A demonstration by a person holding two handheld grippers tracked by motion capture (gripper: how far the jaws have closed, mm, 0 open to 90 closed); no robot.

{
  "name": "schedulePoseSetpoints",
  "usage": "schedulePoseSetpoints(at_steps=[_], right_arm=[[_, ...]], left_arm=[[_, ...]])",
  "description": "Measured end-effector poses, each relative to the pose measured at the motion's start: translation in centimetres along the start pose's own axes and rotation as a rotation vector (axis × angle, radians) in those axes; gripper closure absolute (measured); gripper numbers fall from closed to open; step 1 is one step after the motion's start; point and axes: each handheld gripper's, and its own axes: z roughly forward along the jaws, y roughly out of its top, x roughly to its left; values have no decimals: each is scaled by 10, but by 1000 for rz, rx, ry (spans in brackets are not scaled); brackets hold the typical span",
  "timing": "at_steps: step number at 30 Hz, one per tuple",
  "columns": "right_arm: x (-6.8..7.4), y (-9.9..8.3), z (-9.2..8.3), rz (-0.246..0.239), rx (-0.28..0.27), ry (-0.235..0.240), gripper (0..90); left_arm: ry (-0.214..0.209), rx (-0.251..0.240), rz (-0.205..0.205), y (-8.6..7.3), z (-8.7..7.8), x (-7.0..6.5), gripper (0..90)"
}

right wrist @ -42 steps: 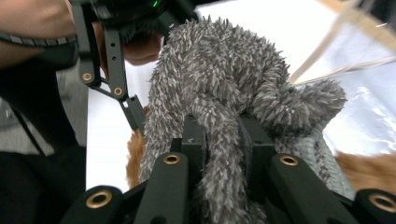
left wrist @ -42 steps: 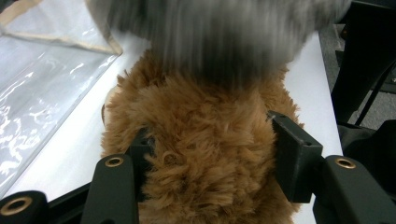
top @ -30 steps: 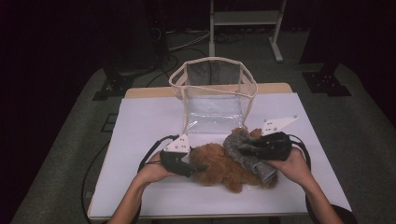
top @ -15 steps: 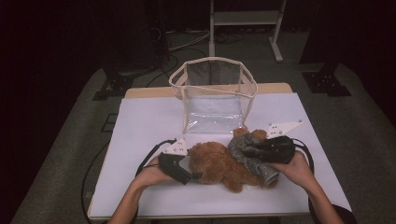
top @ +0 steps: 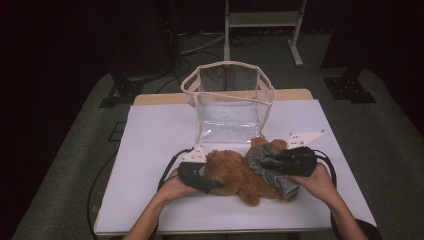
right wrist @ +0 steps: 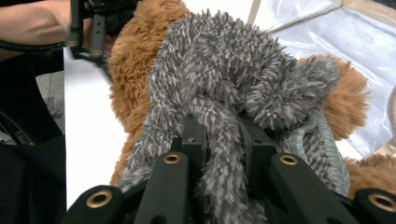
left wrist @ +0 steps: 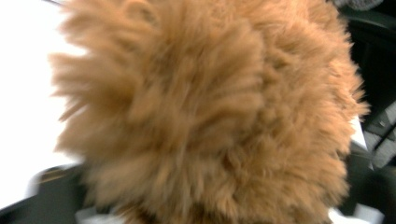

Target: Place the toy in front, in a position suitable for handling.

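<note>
Bear [top: 240, 172] sits near table's [top: 150, 150] front edge, bare room left. Our right gripper [right wrist: 223, 140] clamps grey garment [right wrist: 219, 79]; left gripper [top: 212, 186] at bear's fur, jaws just closing, grip unclear.

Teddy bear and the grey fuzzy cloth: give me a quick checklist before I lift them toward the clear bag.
1. Right gripper clamped on grey fuzzy cloth: ok.
2. Left gripper gripping teddy bear: cannot tell; fur blocks its jaws, which have just been closing.
3. Clear bag upright, mouth open: ok.
4. Path from bear to bag free: ok.
5. Bear resting on table: ok.
</note>
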Motion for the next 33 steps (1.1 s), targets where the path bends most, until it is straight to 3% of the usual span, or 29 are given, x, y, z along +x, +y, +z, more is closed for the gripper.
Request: schedulePoseSetpoints(at_steps=[2,6,7,10,13,16,20,24,27,30,33], right_arm=[[1,4,1,-6,3,-4,747],[1,17,2,-9,-5,-2,747],[1,20,1,-6,-13,8,748],[2,33,4,-16,-32,50,750],[5,47,10,-39,-51,65,753],[4,56,12,-28,-102,91,756],[8,69,15,-30,-141,116,759],[13,82,14,-44,-180,126,760],[16,83,11,-40,-217,161,760],[17,76,12,-37,-219,164,759],[12,57,14,-26,-176,126,756]], left_arm=[[19,-26,20,6,-5,-3,409],[36,-118,32,30,-24,-8,458],[27,-121,46,37,-29,-10,466],[55,-83,113,56,-37,-19,477],[68,-73,137,69,-46,-21,484],[82,-75,151,78,-57,-19,485],[103,-80,200,97,-73,-20,485],[112,-54,268,118,-91,-25,484],[111,-35,304,129,-100,-32,482],[91,3,302,127,-91,-32,465],[92,17,295,117,-74,-29,438]])
